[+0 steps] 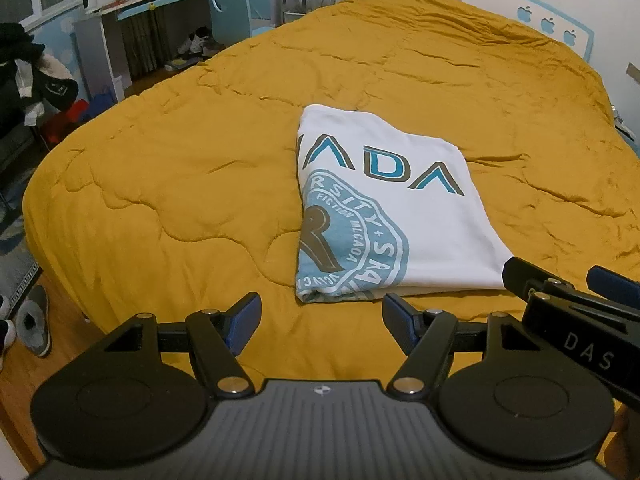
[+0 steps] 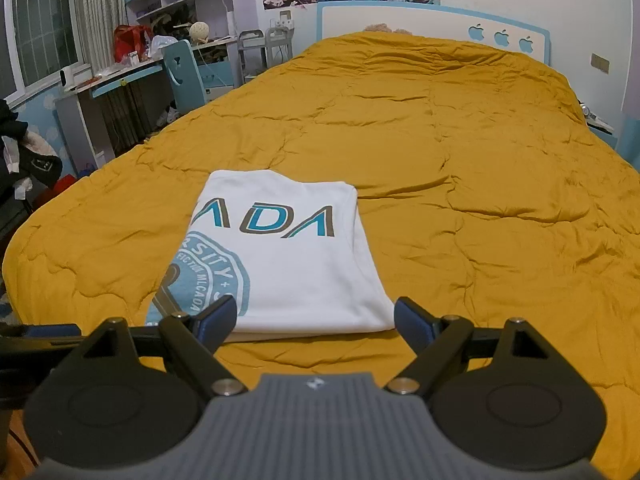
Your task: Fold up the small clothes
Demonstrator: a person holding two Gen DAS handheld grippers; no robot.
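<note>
Left black two-finger gripper (image 1: 322,322) and right black two-finger gripper (image 2: 315,322), blue-padded, jaws spread and empty. At 12 o'clock beyond them, folded rectangular white cotton T-shirt with teal print (image 1: 384,208) lies flat on rumpled mustard quilted bedspread (image 1: 180,168).

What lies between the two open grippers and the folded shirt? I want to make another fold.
Nothing visible. Only bare yellow quilt separates the left gripper and the right gripper from the near edge of the white T-shirt; both are open and empty.
</note>
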